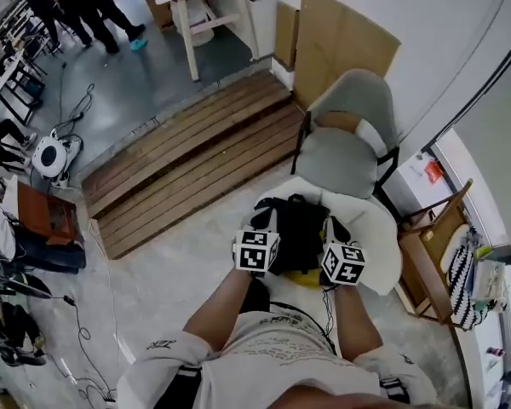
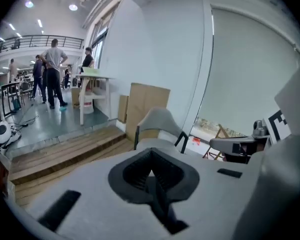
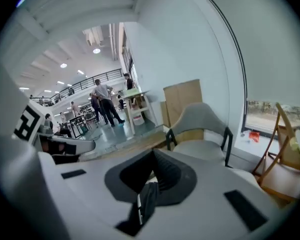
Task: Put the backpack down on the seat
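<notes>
**Both grippers clamped on the backpack, seat ahead**

The black fabric backpack point(image 1: 298, 228) sits between the two grippers, over the near part of a white rounded cushioned seat point(image 1: 381, 228). Whether it rests there or hangs just above it cannot be told from the head view. The left gripper point(image 1: 262, 221) has its fingers point(image 2: 132, 173) together on a dark strap of the backpack, which runs down out of the closed notch. The right gripper point(image 1: 334, 228) is the same, its fingers point(image 3: 170, 176) pressed on a dark strap with a pale edge. Both gripper views look level across at the grey padded chair with a black frame point(image 1: 345, 156), which stands just beyond the white seat and is bare.

The step in hand looks like the grasp itself, made but with the placing not yet done. If the grey chair is the goal, the next move calls for lifting both sides evenly, carrying the backpack forward over the cushion and lowering it before the fingers part
</notes>
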